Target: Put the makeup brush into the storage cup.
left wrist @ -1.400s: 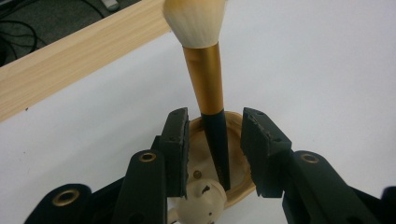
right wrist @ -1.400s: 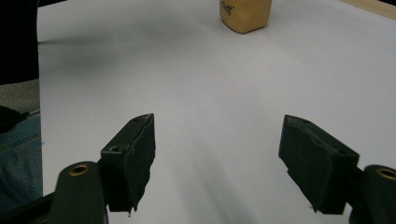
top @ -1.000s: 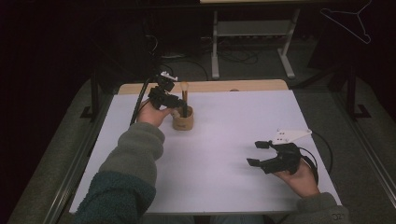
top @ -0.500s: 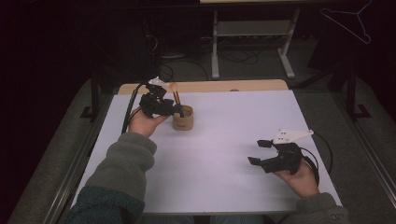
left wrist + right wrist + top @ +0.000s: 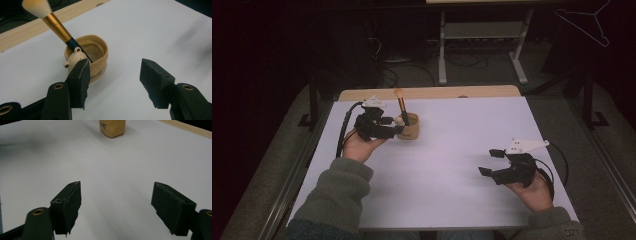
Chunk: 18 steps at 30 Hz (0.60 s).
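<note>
A tan cup (image 5: 411, 129) with a small figure on its rim stands at the table's back left. A makeup brush (image 5: 402, 105) with a gold ferrule and pale bristles leans in it. My left gripper (image 5: 398, 126) sits just left of the cup, and its jaws have just been opening with nothing between them. In the left gripper view the cup (image 5: 97, 57) and brush (image 5: 53, 21) lie just beyond the left jaw of the open gripper (image 5: 116, 67). My right gripper (image 5: 487, 161) rests at the front right, open and empty. Its own view has the gripper (image 5: 116, 187) over bare white table, with the cup (image 5: 112, 127) far off.
The white table top (image 5: 452, 150) has a wooden strip (image 5: 437, 92) along its far edge. Behind the table stand a metal rack (image 5: 482, 35) and floor cables. A wire hanger (image 5: 584, 20) hangs at the upper right.
My left gripper has drawn back from the cup toward the left and opened its jaws. The brush stays leaning in the cup. The right hand has not moved.
</note>
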{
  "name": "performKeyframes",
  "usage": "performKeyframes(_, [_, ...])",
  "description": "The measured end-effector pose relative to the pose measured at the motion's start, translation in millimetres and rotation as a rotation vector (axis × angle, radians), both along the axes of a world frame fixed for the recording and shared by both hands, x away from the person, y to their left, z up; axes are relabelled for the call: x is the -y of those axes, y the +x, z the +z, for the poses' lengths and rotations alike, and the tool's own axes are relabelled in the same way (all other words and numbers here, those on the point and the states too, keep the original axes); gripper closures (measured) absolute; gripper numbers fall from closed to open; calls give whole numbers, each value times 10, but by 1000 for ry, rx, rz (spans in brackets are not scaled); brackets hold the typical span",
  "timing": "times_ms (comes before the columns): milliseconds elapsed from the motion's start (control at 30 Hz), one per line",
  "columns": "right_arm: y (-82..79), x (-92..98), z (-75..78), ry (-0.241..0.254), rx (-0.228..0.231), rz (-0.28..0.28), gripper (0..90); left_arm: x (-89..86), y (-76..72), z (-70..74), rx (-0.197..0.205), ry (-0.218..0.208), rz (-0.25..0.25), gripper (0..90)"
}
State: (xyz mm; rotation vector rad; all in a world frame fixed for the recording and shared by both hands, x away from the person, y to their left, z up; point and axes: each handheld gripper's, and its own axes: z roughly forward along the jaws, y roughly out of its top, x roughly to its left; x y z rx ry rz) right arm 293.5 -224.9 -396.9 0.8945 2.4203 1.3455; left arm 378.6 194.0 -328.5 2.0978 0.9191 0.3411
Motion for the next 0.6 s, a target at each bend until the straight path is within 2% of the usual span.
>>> performKeyframes(67, [-3, -1, -2, 1, -1, -2, 230, -15, -46, -18, 3, -8, 3, 402])
performKeyframes(333, [-8, -26, -22, -7, 3, -5, 230, -54, -186, -102, 16, 8, -16, 381])
performKeyframes(600, [-12, -18, -30, -10, 8, -12, 230, -102, -258, -149, 17, -15, -11, 360])
